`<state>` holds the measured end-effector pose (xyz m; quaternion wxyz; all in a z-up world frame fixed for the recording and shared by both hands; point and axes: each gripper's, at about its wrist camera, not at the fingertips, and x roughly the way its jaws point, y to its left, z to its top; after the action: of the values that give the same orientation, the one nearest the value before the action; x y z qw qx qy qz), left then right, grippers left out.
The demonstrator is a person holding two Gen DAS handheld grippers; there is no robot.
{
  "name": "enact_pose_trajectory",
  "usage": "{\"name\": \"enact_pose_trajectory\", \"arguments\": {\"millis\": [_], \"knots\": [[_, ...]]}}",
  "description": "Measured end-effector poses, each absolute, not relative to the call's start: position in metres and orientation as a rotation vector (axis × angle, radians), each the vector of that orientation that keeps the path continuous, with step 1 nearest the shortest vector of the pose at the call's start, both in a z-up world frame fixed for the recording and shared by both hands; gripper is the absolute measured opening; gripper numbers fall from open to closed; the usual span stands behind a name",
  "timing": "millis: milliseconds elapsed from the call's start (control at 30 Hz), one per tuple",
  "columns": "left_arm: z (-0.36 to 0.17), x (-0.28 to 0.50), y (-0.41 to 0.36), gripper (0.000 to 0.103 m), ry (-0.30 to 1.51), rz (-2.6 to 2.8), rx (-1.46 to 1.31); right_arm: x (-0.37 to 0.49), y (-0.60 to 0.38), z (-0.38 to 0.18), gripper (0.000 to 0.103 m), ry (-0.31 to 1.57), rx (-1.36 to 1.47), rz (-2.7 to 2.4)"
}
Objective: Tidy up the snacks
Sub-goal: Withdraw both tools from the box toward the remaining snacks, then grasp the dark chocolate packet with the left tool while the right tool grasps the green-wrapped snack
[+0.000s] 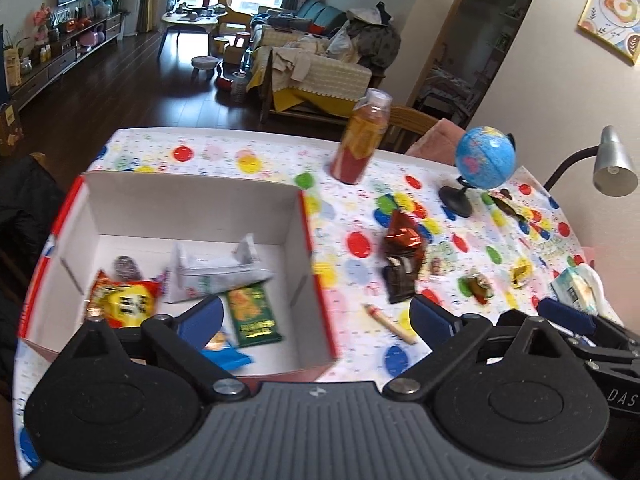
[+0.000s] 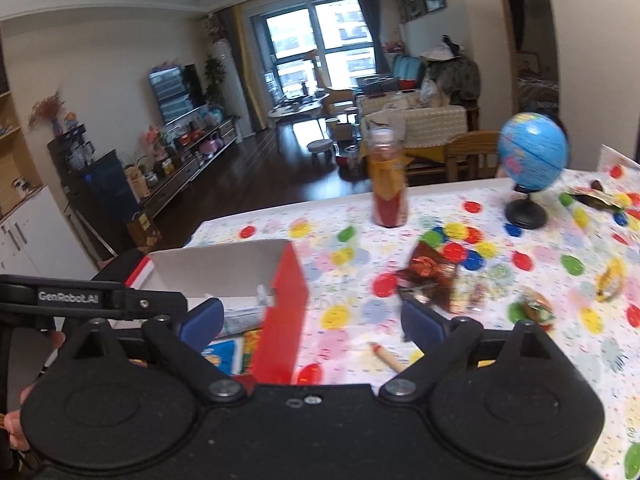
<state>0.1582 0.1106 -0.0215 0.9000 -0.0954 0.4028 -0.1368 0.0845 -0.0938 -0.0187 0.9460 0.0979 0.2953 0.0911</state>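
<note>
1. Between the jaws of the right gripper (image 2: 311, 316) there is nothing held: they stand wide apart, straddling the red side wall of the box (image 2: 286, 312), one blue pad over the box's inside, the other over the table (image 2: 532, 360).

2. Just ahead of the right-hand pad of that gripper lies the brown snack packet (image 2: 430, 280), crumpled foil, flat on the table. It sits forward and to the right of the jaws' centre line, its long axis running roughly away from the jaws, so the gap looks likely to need a shift right more than a turn.

3. Over on the other side, the left gripper (image 1: 316, 320) has its jaws spread just as wide, empty too, straddling the same wall of the box (image 1: 304, 240).

4. From the left jaws the brown snack packet (image 1: 402, 262) is also ahead and to the right, near the right-hand pad, with a small pencil-like stick (image 1: 390, 322) lying on the table between.

5. My call: the right gripper is the nearer one, the packet almost at its pad.

6. Further out to the right, well apart from either jaws: small wrapped sweets (image 1: 476, 286), still loose.

7. Left of the jaws, already in the box: a yellow packet (image 1: 124, 304), a green packet (image 1: 252, 314), a white bag (image 1: 218, 274).
</note>
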Motion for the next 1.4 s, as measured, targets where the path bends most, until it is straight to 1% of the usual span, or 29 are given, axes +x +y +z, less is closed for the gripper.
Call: {"name": "enact_pose_trajectory", "arguments": {"millis": [67, 133, 600, 833, 1100, 1167, 1233, 1400], "knots": [[-0.023, 0.157, 0.096, 0.101, 0.830, -0.290, -0.194, 0.079, -0.109, -0.021, 0.101, 0.593, 0.215, 0.184], [-0.025, 0.157, 0.081, 0.101, 0.833, -0.294, -0.190, 0.074, -0.124, -0.023, 0.102, 0.585, 0.215, 0.176], [-0.052, 0.171, -0.020, 0.101, 0.887, -0.291, -0.127, 0.069, -0.222, -0.048, 0.102, 0.591, 0.184, 0.091], [-0.064, 0.187, -0.056, 0.101, 0.900, -0.257, -0.093, 0.082, -0.254, -0.063, 0.098, 0.618, 0.149, 0.073], [-0.090, 0.223, -0.082, 0.100, 0.954, -0.199, -0.068, 0.121, -0.280, -0.090, 0.095, 0.694, 0.120, 0.068], [-0.097, 0.234, -0.088, 0.101, 0.970, -0.187, -0.064, 0.132, -0.284, -0.098, 0.091, 0.715, 0.113, 0.067], [-0.104, 0.245, -0.093, 0.100, 0.983, -0.181, -0.059, 0.145, -0.288, -0.106, 0.089, 0.738, 0.105, 0.069], [-0.124, 0.269, -0.105, 0.100, 1.014, -0.162, -0.020, 0.173, -0.296, -0.125, 0.081, 0.788, 0.081, 0.070]]}}
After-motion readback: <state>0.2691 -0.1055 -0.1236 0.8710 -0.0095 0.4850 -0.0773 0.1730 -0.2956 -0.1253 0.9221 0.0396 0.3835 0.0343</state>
